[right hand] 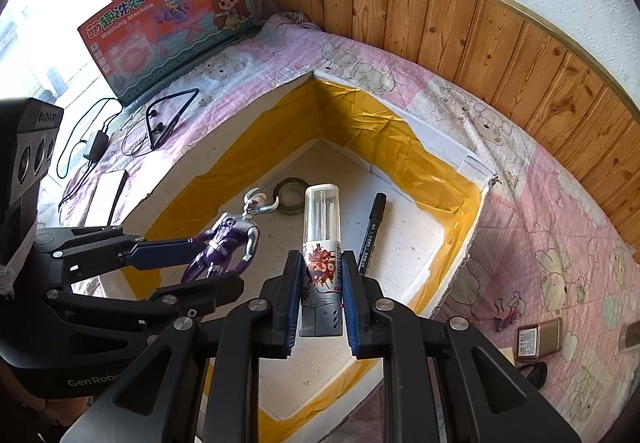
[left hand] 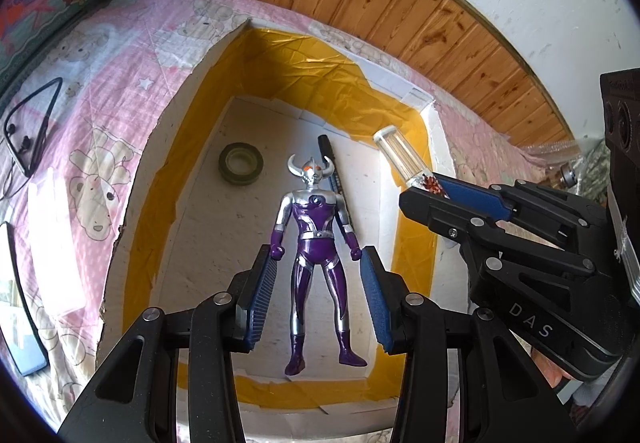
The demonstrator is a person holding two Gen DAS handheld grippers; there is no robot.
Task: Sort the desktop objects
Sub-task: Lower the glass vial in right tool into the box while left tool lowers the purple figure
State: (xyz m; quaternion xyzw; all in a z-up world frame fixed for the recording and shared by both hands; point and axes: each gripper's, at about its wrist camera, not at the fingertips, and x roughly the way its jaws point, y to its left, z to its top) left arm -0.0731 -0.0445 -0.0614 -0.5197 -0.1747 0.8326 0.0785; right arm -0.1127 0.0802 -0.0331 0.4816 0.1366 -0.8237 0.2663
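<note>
- Left hand-held gripper is clamped on a purple and silver toy figure, holding it over a white foam box lined with yellow tape.
- Right hand-held gripper is clamped on a clear-capped tube, also above the box.
- Tape roll and black marker already lie inside.
- Earphones and a small gold case remain on the pink bedcover, seemingly unsorted.

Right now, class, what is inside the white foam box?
On the foam box floor: a tape roll and a black marker. The held figure covers part of the marker in the left view.
</note>
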